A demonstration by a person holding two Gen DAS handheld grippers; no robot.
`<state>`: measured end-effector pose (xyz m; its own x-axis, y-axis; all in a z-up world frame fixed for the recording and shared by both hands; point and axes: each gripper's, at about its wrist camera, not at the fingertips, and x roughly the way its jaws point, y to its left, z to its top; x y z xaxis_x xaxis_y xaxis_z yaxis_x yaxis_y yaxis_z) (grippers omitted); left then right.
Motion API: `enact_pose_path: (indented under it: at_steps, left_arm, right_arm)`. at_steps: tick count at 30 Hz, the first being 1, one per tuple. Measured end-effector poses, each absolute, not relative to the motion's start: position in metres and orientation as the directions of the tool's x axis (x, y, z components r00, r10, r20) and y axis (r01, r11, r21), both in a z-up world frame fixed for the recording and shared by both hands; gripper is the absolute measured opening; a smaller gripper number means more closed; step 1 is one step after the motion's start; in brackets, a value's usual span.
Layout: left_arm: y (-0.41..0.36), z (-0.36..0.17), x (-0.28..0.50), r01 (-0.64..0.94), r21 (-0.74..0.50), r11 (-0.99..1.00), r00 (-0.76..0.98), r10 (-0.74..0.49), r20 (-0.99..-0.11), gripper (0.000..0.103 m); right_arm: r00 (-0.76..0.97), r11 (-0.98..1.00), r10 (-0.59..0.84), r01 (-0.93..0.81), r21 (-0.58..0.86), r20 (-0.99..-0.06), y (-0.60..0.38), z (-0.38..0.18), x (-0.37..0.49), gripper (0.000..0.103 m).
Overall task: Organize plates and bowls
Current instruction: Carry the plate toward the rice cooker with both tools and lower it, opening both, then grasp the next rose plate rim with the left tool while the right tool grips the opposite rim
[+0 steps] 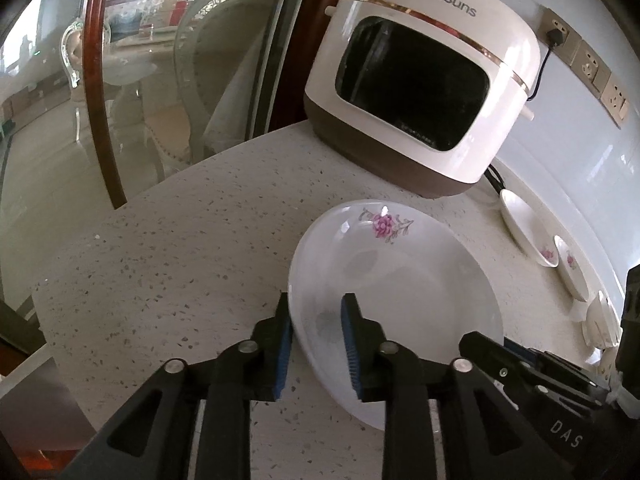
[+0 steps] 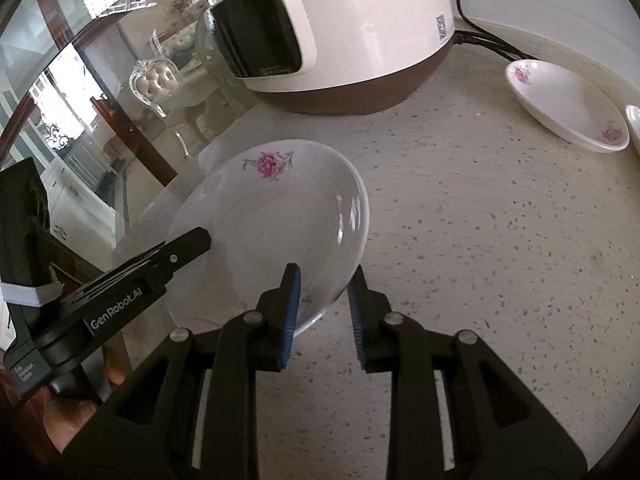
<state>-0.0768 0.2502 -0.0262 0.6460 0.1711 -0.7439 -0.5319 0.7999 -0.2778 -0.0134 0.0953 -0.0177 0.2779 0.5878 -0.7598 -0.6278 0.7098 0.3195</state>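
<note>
A white deep plate (image 1: 400, 280) with a pink flower print sits low over the speckled counter (image 1: 180, 260). My left gripper (image 1: 316, 308) clamps its left rim, one blue pad outside and one inside. My right gripper (image 2: 324, 280) is shut on the opposite rim of the same plate (image 2: 272, 220), again with a pad on each side. The plate looks slightly tilted, its underside showing near the right gripper. Each gripper's body shows in the other view: the right gripper's body (image 1: 520, 368) and the left finger (image 2: 188, 244).
A white and brown rice cooker (image 1: 420, 80) stands behind the plate, its cord running to the wall sockets (image 1: 588, 64). Small flowered dishes (image 1: 528, 232) (image 2: 568, 108) lie along the wall at the right. A glass partition (image 1: 160, 80) with a wooden frame borders the counter's left edge.
</note>
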Motion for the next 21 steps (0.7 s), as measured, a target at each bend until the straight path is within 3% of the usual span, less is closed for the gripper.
enact_pose_path:
  at_steps: [1,3,5,7,9,11,14,21]
  left_arm:
    - [0.249,-0.025,-0.076,-0.534,-0.276,0.799,0.646,0.175,-0.743,0.031]
    - [0.249,-0.024,-0.080,-0.548,-0.263,0.795,0.646,0.202,-0.736,0.050]
    - [0.248,-0.025,-0.080,-0.560,-0.258,0.788,0.650,0.224,-0.726,0.060]
    - [0.247,-0.021,-0.085,-0.569,-0.261,0.780,0.658,0.241,-0.713,0.060]
    - [0.251,-0.016,-0.087,-0.560,-0.278,0.780,0.683,0.245,-0.688,0.060]
    - [0.246,-0.005,-0.090,-0.549,-0.269,0.792,0.711,0.273,-0.648,0.060]
    - [0.226,0.015,-0.091,-0.498,-0.233,0.835,0.769,0.301,-0.564,0.062]
    - [0.170,0.066,-0.067,-0.303,-0.181,0.936,0.888,0.208,-0.411,0.066]
  right_arm:
    - [0.273,0.707,0.591,-0.629,0.324,-0.759,0.095,-0.018,-0.013,0.029]
    - [0.267,0.702,0.597,-0.629,0.333,-0.756,0.092,-0.018,-0.012,0.030]
    - [0.277,0.705,0.600,-0.627,0.332,-0.751,0.088,-0.015,-0.012,0.030]
    - [0.292,0.709,0.601,-0.624,0.328,-0.744,0.083,-0.011,-0.012,0.031]
    - [0.315,0.717,0.604,-0.616,0.326,-0.732,0.073,-0.001,-0.011,0.038]
    - [0.348,0.728,0.606,-0.606,0.322,-0.715,0.062,0.010,-0.011,0.054]
    - [0.418,0.757,0.601,-0.572,0.317,-0.681,0.041,0.032,-0.008,0.059]
    - [0.564,0.839,0.540,-0.424,0.342,-0.625,-0.019,0.065,0.022,0.073]
